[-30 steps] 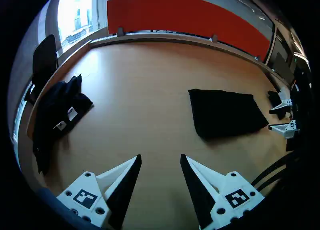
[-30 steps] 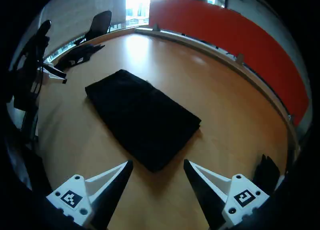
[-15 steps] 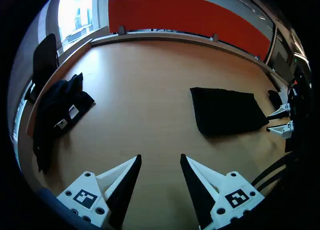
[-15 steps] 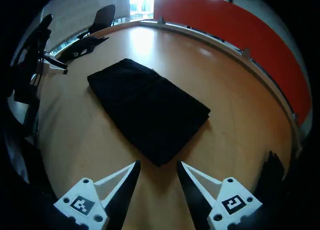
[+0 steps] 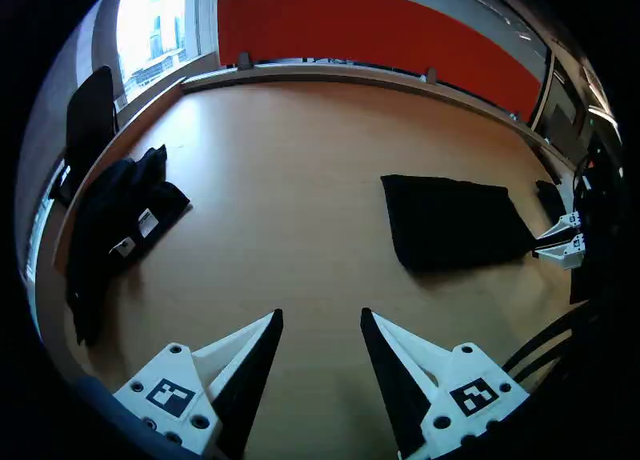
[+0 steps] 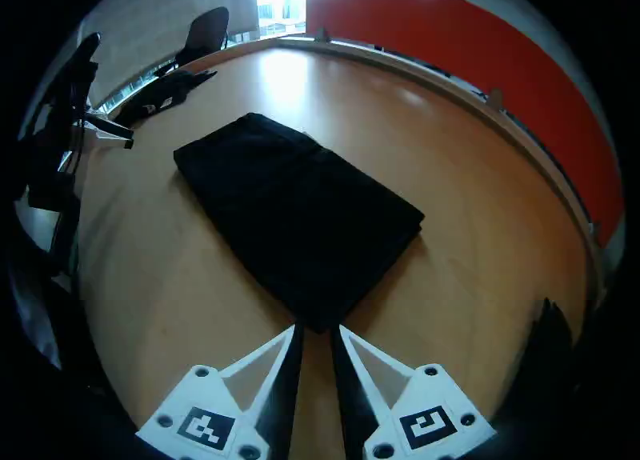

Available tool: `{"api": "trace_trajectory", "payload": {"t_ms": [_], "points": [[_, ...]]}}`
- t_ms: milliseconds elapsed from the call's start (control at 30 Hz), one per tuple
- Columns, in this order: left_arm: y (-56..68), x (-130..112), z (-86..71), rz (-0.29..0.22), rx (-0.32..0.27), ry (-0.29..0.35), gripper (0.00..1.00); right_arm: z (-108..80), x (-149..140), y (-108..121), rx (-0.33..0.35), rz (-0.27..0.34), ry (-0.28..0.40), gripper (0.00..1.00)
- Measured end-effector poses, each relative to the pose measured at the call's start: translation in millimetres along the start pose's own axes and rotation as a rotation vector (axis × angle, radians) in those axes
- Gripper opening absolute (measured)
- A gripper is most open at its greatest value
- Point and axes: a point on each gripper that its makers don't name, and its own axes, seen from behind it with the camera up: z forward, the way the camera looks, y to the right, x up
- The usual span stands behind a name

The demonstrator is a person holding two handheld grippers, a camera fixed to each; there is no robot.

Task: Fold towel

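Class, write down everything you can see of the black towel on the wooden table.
The black towel looks like soft, matte cloth, apparently already folded into a flat, fairly thick rectangle with a faint crease across it. It lies flat on the wooden table, set diagonally in the right gripper view. Its near corner reaches the narrow gap between the tips of the right tongs; whether they pinch it cannot be told. Nothing else touches it.
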Motion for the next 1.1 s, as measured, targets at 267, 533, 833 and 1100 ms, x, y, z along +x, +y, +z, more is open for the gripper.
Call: {"api": "trace_trajectory", "payload": {"t_ms": [267, 533, 833, 1100], "points": [[-0.2, -2, 0.1, 0.000, 0.001, -0.004, 0.71, -3.2, 4, 2, -0.007, 0.005, 0.009, 0.13], [0.1, -3, 0.3, 0.001, 0.001, -0.006, 0.71, -5.7, 8, 2, -0.002, 0.010, 0.026, 0.05], [-0.4, 3, 1.2, 0.006, 0.003, 0.003, 0.71, -20.0, 21, 3, -0.020, -0.004, 0.056, 0.05], [-0.4, 13, 1.8, 0.013, 0.002, 0.018, 0.71, -40.6, 50, 11, -0.060, -0.041, 0.114, 0.05]]}}
